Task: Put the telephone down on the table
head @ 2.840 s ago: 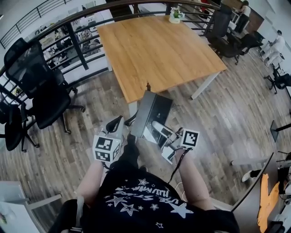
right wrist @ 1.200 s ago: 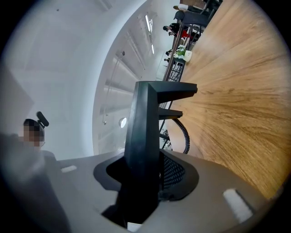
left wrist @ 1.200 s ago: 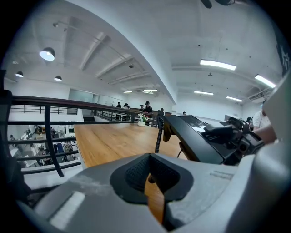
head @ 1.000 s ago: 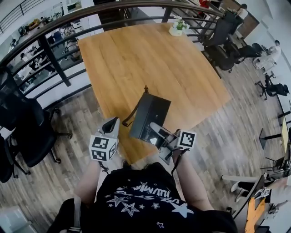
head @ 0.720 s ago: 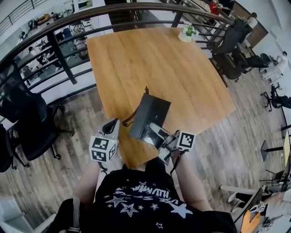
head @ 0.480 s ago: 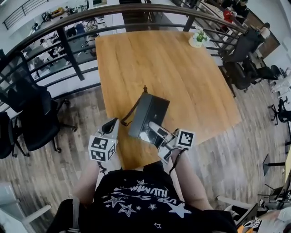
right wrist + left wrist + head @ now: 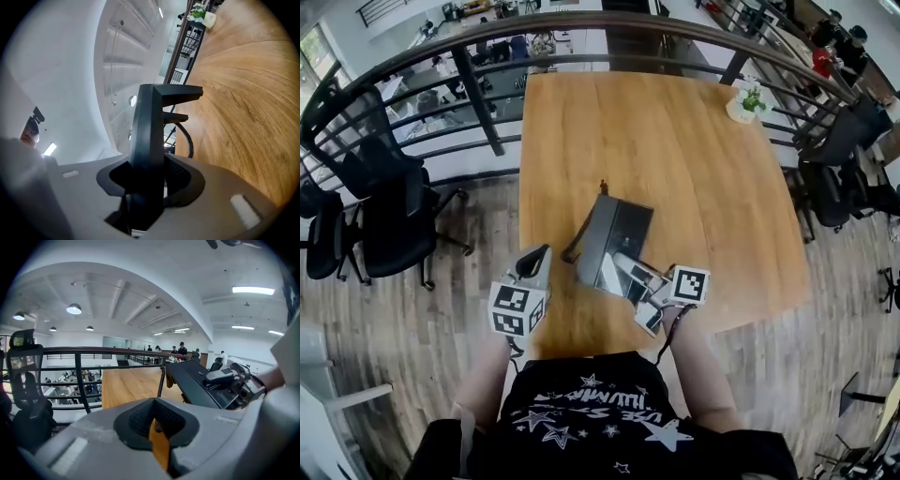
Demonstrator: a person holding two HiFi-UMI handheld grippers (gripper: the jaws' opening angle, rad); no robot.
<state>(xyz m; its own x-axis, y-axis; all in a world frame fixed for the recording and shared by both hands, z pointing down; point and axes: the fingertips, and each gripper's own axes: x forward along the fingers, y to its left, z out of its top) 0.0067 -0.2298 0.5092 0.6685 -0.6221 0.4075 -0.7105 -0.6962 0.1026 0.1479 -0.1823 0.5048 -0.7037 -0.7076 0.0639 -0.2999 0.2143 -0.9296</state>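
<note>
The right gripper (image 7: 628, 272) is clamped on the lower end of a dark telephone (image 7: 614, 239), holding it tilted over the near-left part of the wooden surface (image 7: 675, 150), apparently just clear of the wood. One coiled cord (image 7: 572, 249) dangles from the telephone's left side. The left gripper (image 7: 536, 260), its jaws together and holding nothing, hovers just beside the cord near the surface's near-left corner. Broad bare wood lies ahead and to the right of the telephone. One potted plant (image 7: 750, 100) in a white pot sits at the far right corner, well apart. A dark metal railing (image 7: 487, 112) curves close behind the far and left edges. Two black office chairs (image 7: 394, 202) stand on the plank floor at left. More dark chairs crowd the right side.
</note>
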